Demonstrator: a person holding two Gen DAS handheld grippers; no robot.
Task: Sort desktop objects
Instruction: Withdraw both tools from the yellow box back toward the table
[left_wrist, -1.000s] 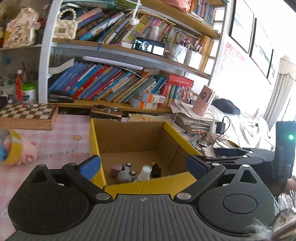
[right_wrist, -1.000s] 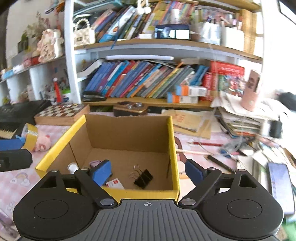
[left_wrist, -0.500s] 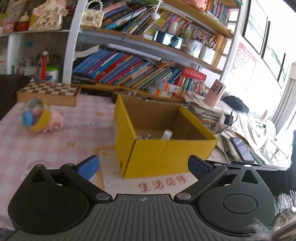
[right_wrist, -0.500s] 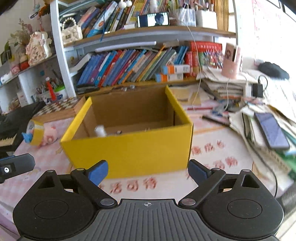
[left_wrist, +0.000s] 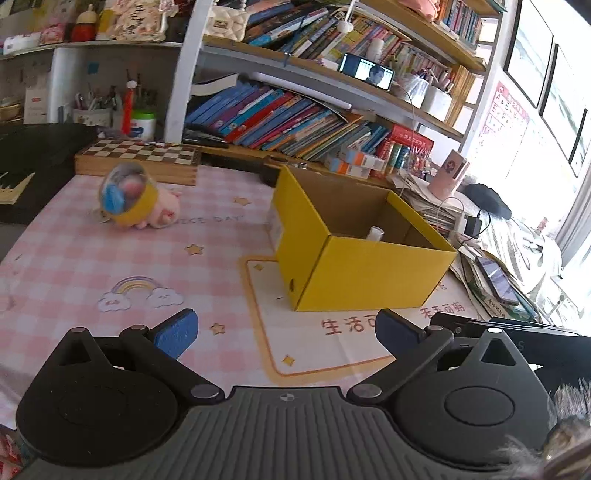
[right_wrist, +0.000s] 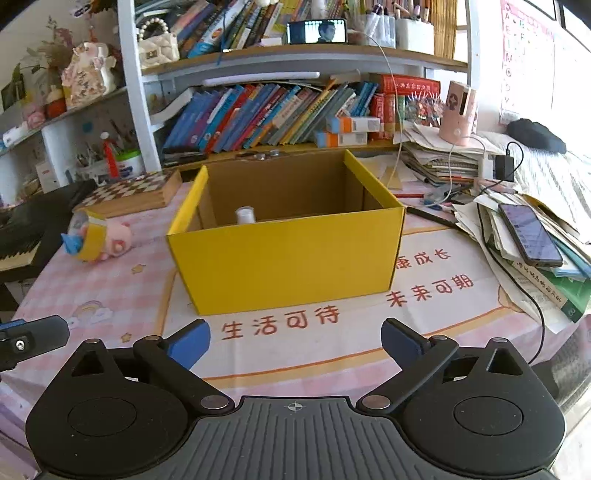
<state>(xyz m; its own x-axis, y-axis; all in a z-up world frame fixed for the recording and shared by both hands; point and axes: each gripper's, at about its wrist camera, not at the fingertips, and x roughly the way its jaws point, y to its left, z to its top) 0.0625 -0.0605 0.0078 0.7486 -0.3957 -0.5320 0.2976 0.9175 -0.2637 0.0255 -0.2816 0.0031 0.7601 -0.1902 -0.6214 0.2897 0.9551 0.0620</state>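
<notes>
One yellow box (right_wrist: 288, 254), one white bottle (right_wrist: 245, 215) inside; one pink toy (right_wrist: 99, 236) beside.

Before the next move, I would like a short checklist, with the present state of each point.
1. Left gripper carries nothing: ok, jaws wide apart, only tablecloth between them.
2. Right gripper carries nothing: ok, its jaws are opening and nothing is between them.
3. Yellow box stands upright with its top open: ok.
4. Something is already sorted into the box: ok, a white bottle cap shows above the near wall; the rest of the contents cannot be seen.
5. Things left to sort: not ok, the pink plush toy lies on the pink tablecloth left of the box.
6. Path to the toy is clear: ok, nothing stands between.
</notes>
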